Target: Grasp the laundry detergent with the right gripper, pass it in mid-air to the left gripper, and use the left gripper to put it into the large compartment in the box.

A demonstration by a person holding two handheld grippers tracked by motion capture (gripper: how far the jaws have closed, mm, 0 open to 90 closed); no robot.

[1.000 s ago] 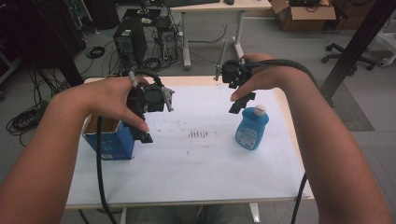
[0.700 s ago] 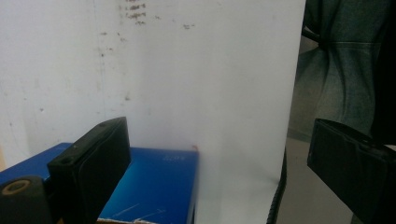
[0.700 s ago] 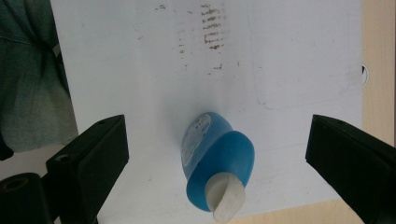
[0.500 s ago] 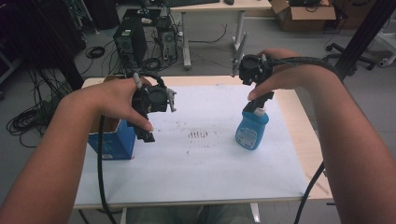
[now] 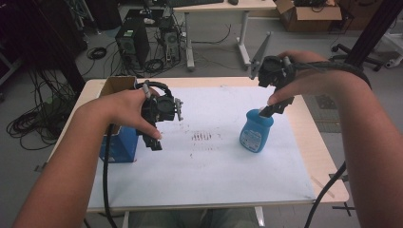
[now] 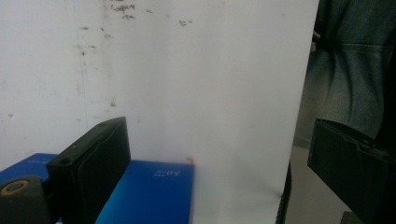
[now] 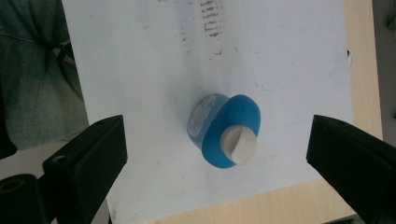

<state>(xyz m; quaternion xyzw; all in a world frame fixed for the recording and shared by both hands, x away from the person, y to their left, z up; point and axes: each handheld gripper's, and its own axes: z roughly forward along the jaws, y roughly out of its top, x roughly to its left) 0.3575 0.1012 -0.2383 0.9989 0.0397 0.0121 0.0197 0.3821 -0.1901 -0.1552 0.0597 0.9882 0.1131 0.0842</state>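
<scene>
A blue bottle [image 5: 255, 133] stands upright on the white sheet [image 5: 214, 166] at the right; from above, in the right gripper view, the bottle [image 7: 219, 123] shows its white cap [image 7: 239, 144]. My right gripper [image 5: 271, 108] hangs just above the bottle's top, jaws open and wide of it on both sides [image 7: 217, 135], not touching. A blue box [image 5: 119, 145] stands at the left edge of the sheet. My left gripper [image 5: 154, 141] points down beside the box's right side, open, with the blue box [image 6: 149, 189] low between its jaws [image 6: 219, 177].
Smudge marks [image 5: 204, 137] dot the sheet's middle. The wooden table edge [image 5: 323, 156] runs close to the right of the bottle. Behind the table stand computer towers [image 5: 130, 45], floor cables [image 5: 28, 123] and a second desk [image 5: 223, 7].
My right gripper has moved right and slightly up, from left of the bottle to over its cap. My left gripper has sunk a little beside the blue box.
</scene>
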